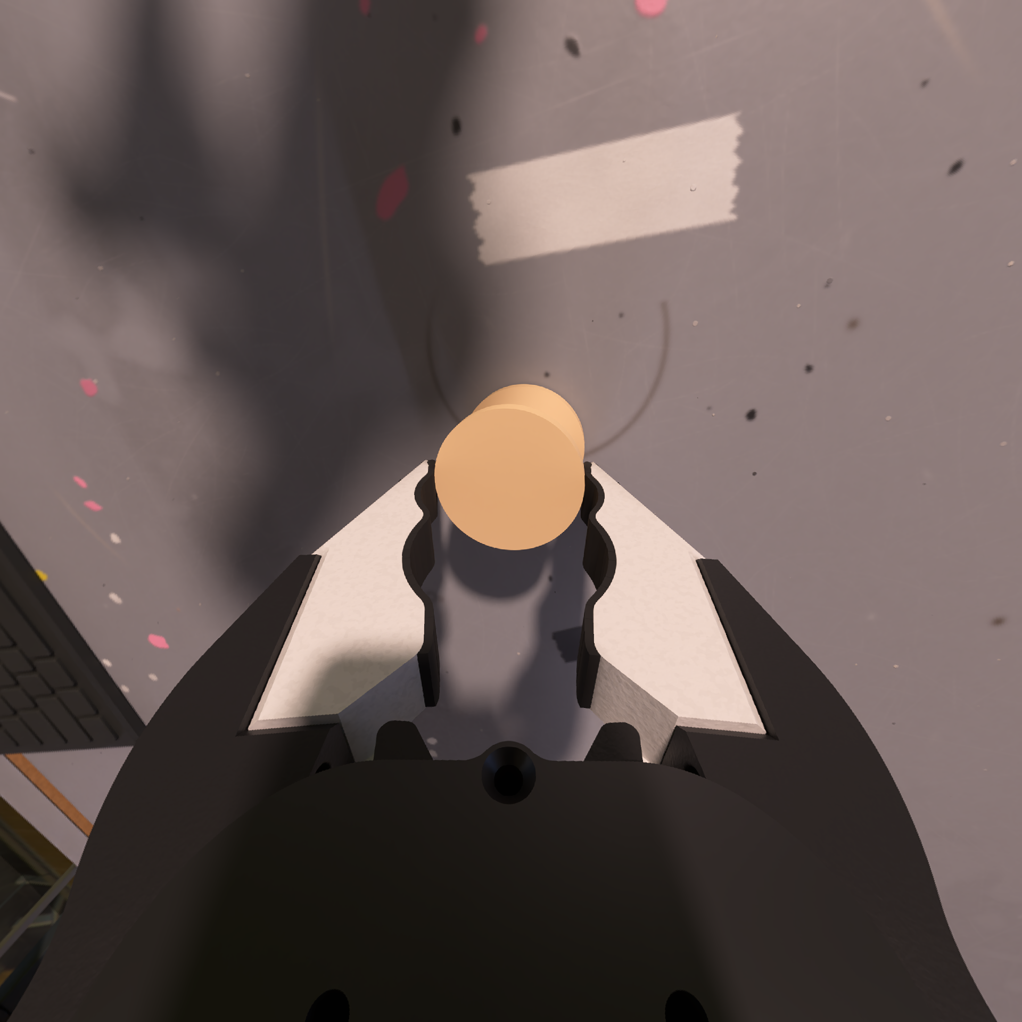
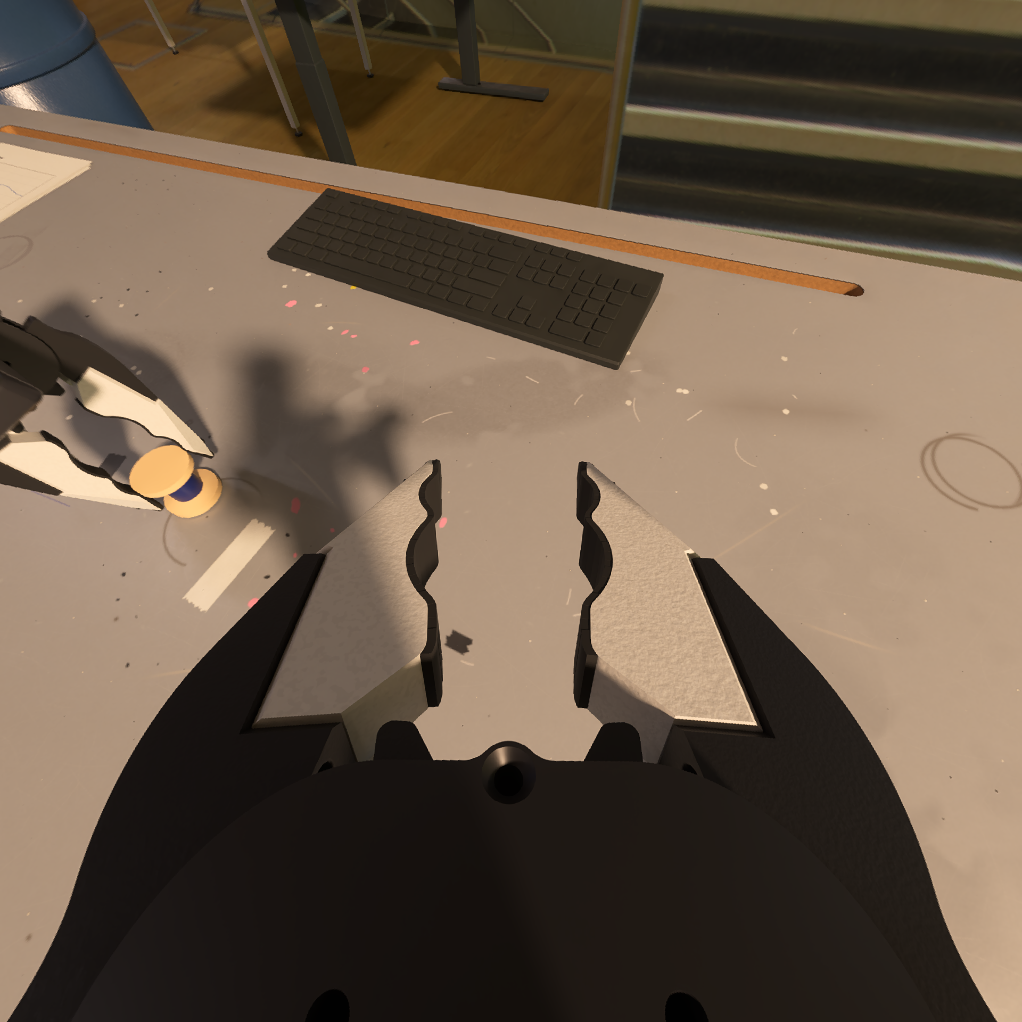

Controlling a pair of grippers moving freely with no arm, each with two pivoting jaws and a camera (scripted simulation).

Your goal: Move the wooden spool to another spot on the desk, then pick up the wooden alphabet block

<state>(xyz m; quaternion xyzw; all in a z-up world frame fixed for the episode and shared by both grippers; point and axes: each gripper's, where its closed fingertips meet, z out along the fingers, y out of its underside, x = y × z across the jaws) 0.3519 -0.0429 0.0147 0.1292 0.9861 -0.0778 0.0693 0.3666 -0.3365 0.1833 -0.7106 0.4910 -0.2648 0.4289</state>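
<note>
On the grey desk [image 2: 719, 498] the wooden spool [image 1: 509, 475] stands upright between the left gripper [image 1: 509, 470] fingertips — jaws parted, flanking it, grip unconfirmed — right gripper [image 2: 509, 470] open, empty, well apart.

smooth matt wood spool [image 1: 509, 478], speckled desk [image 1: 829, 498]

Our left black gripper with white wavy-edged fingers [image 1: 509, 470] points steeply downward, its jaws spread apart. Our right black-and-white gripper [image 2: 509, 470] tilts forward, jaws likewise parted, nothing between them.
</note>
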